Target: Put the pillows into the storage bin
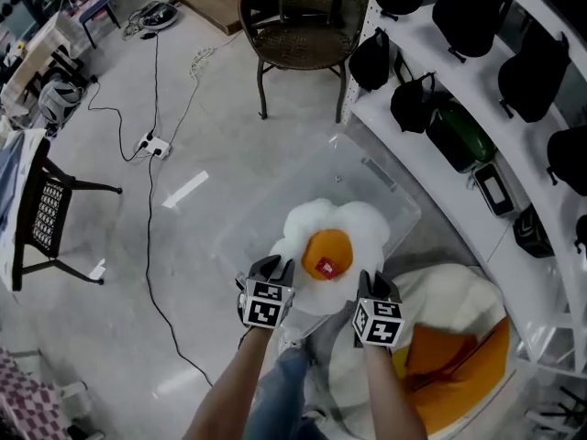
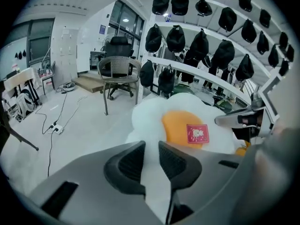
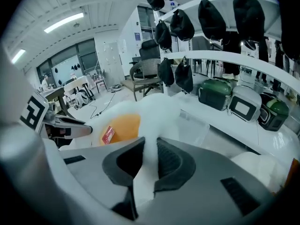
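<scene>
Presently | left gripper and right gripper each clamp the near edge of the pillow, so I carry it spread | pillow over the bin, 12 o'clock | second pillow at 4 o'clock.

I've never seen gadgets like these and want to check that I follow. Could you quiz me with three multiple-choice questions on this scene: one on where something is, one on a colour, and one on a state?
1. Where is the egg pillow?
A. on the wicker chair
B. held over the clear bin
C. on a shelf

2. What colour is the tag on its yolk?
A. blue
B. green
C. red

3. What are the left tongs and right tongs doing?
A. both pinch the pillow's white edge
B. both hang open and empty
C. only one holds it

Answers:
1 B: the head view shows it over the bin, held in the tongs.
2 C: a red patch sits on the orange yolk.
3 A: each gripper view shows white fabric squeezed between the jaws.
</scene>
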{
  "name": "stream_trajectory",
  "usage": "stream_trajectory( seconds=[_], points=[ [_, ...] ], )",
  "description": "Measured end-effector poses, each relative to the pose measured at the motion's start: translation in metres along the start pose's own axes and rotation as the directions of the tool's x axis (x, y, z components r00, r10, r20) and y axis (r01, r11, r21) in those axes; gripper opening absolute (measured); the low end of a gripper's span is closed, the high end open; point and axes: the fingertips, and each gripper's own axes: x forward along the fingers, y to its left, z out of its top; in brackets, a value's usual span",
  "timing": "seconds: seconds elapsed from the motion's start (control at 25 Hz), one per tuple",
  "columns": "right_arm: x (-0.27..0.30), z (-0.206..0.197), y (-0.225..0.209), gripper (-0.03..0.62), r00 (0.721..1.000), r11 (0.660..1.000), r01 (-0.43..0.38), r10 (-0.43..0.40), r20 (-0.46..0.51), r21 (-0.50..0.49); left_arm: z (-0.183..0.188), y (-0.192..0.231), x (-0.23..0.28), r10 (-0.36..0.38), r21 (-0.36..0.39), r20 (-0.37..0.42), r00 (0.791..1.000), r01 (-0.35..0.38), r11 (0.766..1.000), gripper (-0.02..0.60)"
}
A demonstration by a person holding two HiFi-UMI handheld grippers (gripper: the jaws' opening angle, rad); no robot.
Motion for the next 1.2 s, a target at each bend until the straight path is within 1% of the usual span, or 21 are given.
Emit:
stream_trajectory(
  seconds=[0.12, 0.28, 0.4, 0.44, 0.52, 0.56, 0.64, 0.68, 0.8, 0.88, 1.0, 1.2],
  points=[
    [0.040, -0.001, 0.000, 0.053, 1.000, 1.000, 0.000, -0.001, -0.027, -0.022, -0.007, 0.020, 0.033, -0.006, 0.005, -0.033, 0.999, 0.006, 1.000, 0.094],
    [0.082, -0.018, 0.001, 0.057, 0.997, 1.000, -0.001, -0.001, -0.072, -0.029, -0.025, 0.040, 0.070, -0.010, 0.020, -0.049, 0.999, 0.011, 1.000, 0.094],
    [0.109, -0.028, -0.001, 0.063, 0.996, 0.999, 0.003, -0.006, -0.085, -0.035, -0.036, 0.050, 0.092, -0.005, 0.021, -0.072, 0.997, 0.006, 1.000, 0.095],
    [0.117, -0.031, -0.003, 0.080, 0.996, 0.999, 0.011, -0.014, -0.090, -0.041, -0.041, 0.055, 0.099, 0.001, 0.020, -0.081, 0.997, 0.000, 1.000, 0.105],
    [0.131, -0.038, -0.009, 0.144, 0.993, 0.998, 0.038, -0.043, -0.112, -0.054, -0.054, 0.067, 0.112, 0.025, 0.001, -0.115, 0.993, -0.025, 1.000, 0.159],
    [0.135, -0.043, -0.012, 0.165, 0.991, 0.998, 0.048, -0.054, -0.125, -0.052, -0.060, 0.073, 0.115, 0.037, -0.016, -0.133, 0.990, -0.039, 0.999, 0.173],
    [0.136, -0.051, -0.013, 0.197, 0.989, 0.998, 0.051, -0.055, -0.136, -0.032, -0.068, 0.080, 0.115, 0.045, -0.042, -0.147, 0.988, -0.051, 0.998, 0.180],
    [0.134, -0.053, -0.013, 0.206, 0.990, 0.999, 0.047, -0.049, -0.133, -0.021, -0.070, 0.080, 0.114, 0.041, -0.043, -0.146, 0.988, -0.048, 0.998, 0.184],
    [0.125, -0.053, -0.010, 0.212, 0.993, 0.999, 0.029, -0.027, -0.119, 0.014, -0.070, 0.074, 0.106, 0.033, -0.030, -0.139, 0.990, -0.037, 0.999, 0.190],
    [0.117, -0.051, -0.006, 0.216, 0.993, 0.999, 0.020, -0.017, -0.115, 0.026, -0.066, 0.070, 0.099, 0.030, -0.038, -0.131, 0.991, -0.035, 0.999, 0.190],
    [0.099, -0.043, -0.005, 0.219, 0.995, 0.999, 0.018, -0.015, -0.101, 0.033, -0.055, 0.061, 0.085, 0.019, -0.034, -0.112, 0.994, -0.023, 0.999, 0.190],
    [0.058, -0.024, -0.011, 0.219, 0.998, 0.997, 0.035, -0.032, -0.051, 0.074, -0.018, 0.036, 0.046, 0.011, -0.013, -0.072, 0.997, -0.012, 1.000, 0.190]
  ],
)
